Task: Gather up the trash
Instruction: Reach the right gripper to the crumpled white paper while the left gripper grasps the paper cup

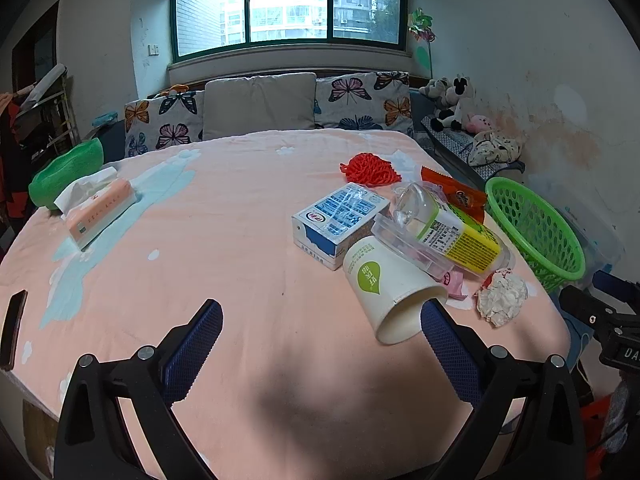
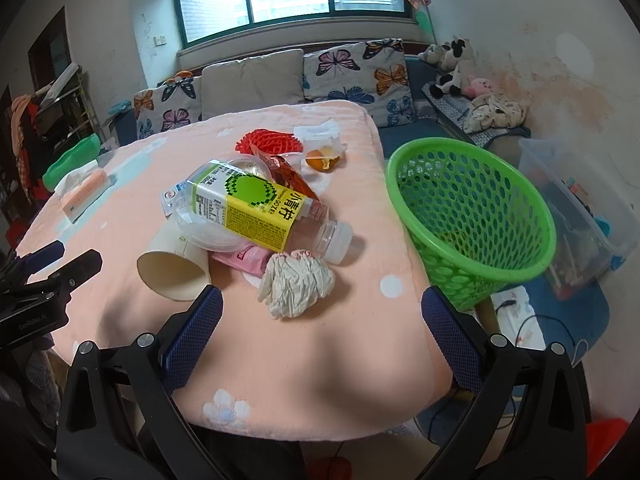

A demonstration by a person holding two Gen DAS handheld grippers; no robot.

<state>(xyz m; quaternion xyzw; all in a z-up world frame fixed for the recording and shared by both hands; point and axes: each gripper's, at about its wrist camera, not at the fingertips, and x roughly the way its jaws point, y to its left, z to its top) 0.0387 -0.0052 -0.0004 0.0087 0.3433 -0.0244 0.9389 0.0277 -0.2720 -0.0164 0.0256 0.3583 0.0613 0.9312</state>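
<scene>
Lying just ahead of the wide-spread right tool (image 2: 322,306): crumpled paper (image 2: 294,282).

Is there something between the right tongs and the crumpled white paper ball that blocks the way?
Nothing visible does. The right tongs are open, and the crumpled paper ball lies just ahead of them at the near edge of the pile, with only bare pink cloth between. The green basket stands to its right.

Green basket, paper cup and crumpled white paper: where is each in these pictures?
Green basket (image 2: 472,216), right wrist view, on its perforated inner wall.
Paper cup (image 1: 384,284), left wrist view, on its white side.
Crumpled white paper (image 2: 296,282), right wrist view, on its wrinkled middle.
</scene>
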